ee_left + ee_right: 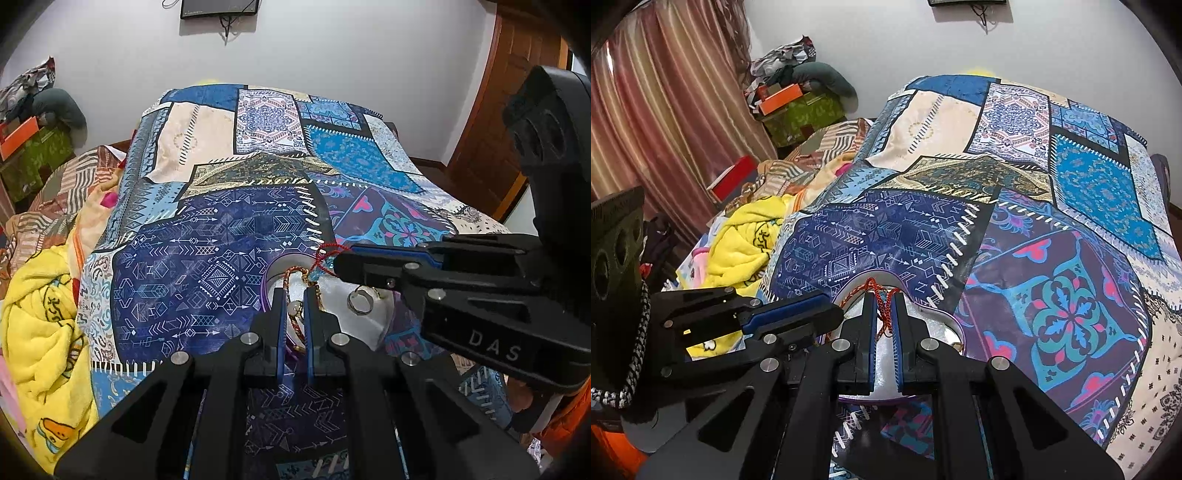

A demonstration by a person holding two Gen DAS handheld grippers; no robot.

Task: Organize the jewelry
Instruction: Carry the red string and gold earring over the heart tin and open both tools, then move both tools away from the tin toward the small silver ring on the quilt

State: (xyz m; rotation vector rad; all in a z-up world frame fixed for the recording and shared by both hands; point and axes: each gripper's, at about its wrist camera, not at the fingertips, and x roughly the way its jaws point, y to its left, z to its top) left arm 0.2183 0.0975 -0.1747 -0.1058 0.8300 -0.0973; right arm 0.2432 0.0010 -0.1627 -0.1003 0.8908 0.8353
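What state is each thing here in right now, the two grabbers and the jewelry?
Left gripper: fingers shut on the braided bracelet.
Right gripper: fingers shut on the red cord.
Silver ring: lying loose in the white tray.
White tray: resting on the patchwork bedspread.

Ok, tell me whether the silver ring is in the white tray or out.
In. The silver ring lies on the white tray lining, apart from both grippers.

My left gripper angled downward, jaws nearly closed, my right gripper beside it, tilted down too, jaws pinched together, tips almost meeting
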